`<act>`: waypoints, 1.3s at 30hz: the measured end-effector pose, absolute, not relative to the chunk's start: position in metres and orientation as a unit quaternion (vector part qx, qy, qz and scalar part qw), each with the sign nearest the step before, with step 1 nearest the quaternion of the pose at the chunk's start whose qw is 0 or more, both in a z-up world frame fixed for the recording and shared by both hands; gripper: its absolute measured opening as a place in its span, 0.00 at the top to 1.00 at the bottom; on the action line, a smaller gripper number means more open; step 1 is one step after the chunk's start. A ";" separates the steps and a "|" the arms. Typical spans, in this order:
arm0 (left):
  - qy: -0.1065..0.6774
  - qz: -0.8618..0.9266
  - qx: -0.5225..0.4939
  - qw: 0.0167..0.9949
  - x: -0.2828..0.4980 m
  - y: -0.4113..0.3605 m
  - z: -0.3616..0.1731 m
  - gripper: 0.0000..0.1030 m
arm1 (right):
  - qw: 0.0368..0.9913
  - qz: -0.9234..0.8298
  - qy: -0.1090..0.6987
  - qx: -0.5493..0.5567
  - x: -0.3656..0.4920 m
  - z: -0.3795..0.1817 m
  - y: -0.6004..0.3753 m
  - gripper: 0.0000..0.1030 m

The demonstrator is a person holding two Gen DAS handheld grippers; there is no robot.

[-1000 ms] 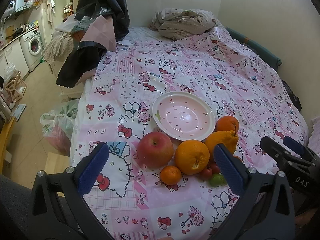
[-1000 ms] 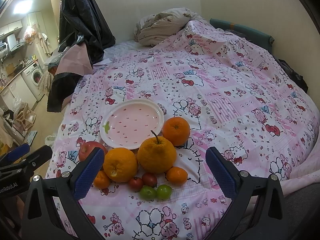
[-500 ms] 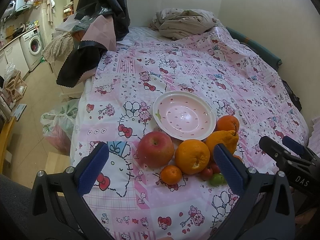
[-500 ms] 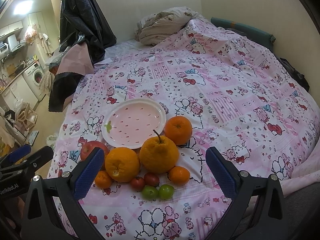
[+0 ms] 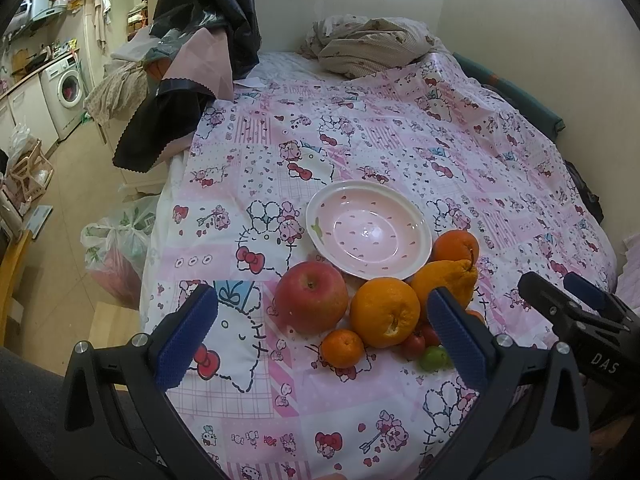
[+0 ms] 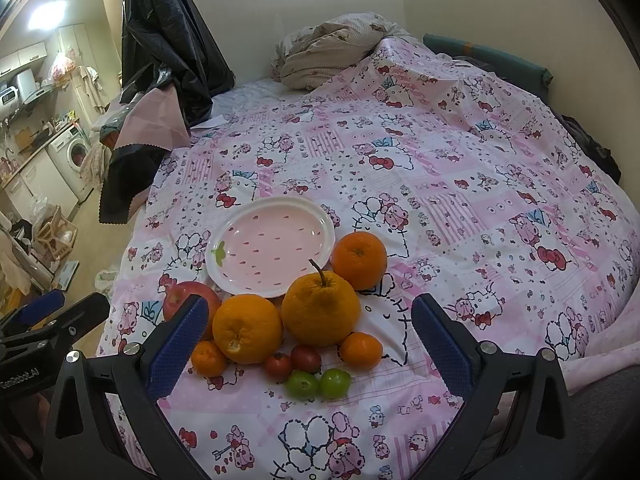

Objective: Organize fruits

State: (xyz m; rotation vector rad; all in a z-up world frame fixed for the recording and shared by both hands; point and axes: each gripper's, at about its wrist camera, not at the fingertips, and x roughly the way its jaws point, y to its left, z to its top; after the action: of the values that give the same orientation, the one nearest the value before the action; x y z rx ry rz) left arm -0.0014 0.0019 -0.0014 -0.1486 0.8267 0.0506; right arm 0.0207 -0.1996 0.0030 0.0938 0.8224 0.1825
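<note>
A pink strawberry-print plate [image 5: 320, 216] [image 6: 326, 226] lies empty on the pink cartoon bedspread. In front of it sits a cluster of fruit: a red apple [image 5: 311, 297] [image 6: 176, 298], a large orange [image 5: 385, 313] [image 6: 247, 328], a knobbly stemmed citrus [image 6: 320, 309] [image 5: 444, 278], a round orange [image 6: 359, 260] [image 5: 456, 245], small mandarins [image 5: 341, 348] [image 6: 361, 350], two red tomatoes [image 6: 292, 362] and two green ones [image 6: 318, 384]. My left gripper [image 5: 320, 332] hovers open near the apple and orange. My right gripper [image 6: 308, 340] hovers open over the cluster. Neither holds anything.
A crumpled blanket [image 5: 368, 46] lies at the bed's far end by the wall. Dark clothes [image 5: 192, 60] hang over the left edge. A plastic bag [image 5: 116, 240] sits on the floor, with a washing machine [image 5: 66, 88] beyond. The wall borders the bed's right side.
The right wrist view has shifted slightly, with the fruit sitting a little further right and lower in it. The left gripper and all fruit stay put.
</note>
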 end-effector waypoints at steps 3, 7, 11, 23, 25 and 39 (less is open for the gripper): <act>0.402 0.025 -0.071 0.913 -0.001 0.002 -0.002 0.00 | 0.911 0.090 0.401 0.047 0.021 0.003 -0.199 0.00; 0.404 0.026 -0.073 0.912 -0.001 0.002 -0.004 0.00 | 0.909 0.092 0.403 0.049 0.021 0.001 -0.199 0.00; 0.408 0.026 -0.075 0.910 -0.001 0.003 -0.007 0.00 | 0.907 0.096 0.407 0.051 0.022 0.000 -0.198 0.00; 0.414 0.031 -0.074 0.906 0.000 0.006 -0.007 0.00 | 0.905 0.099 0.411 0.054 0.022 0.000 -0.200 0.00; 0.416 0.032 -0.074 0.906 0.000 0.006 -0.007 0.00 | 0.905 0.100 0.411 0.054 0.022 0.000 -0.200 0.00; 0.485 0.039 -0.100 0.868 0.030 0.028 -0.006 0.00 | 0.860 0.138 0.472 0.135 0.049 0.002 -0.219 0.00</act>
State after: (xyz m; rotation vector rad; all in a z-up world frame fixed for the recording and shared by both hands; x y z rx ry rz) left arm 0.0304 0.0282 -0.0064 -0.2096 1.0141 0.0813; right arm 0.0487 -0.2190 0.0024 0.2830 0.9910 0.2886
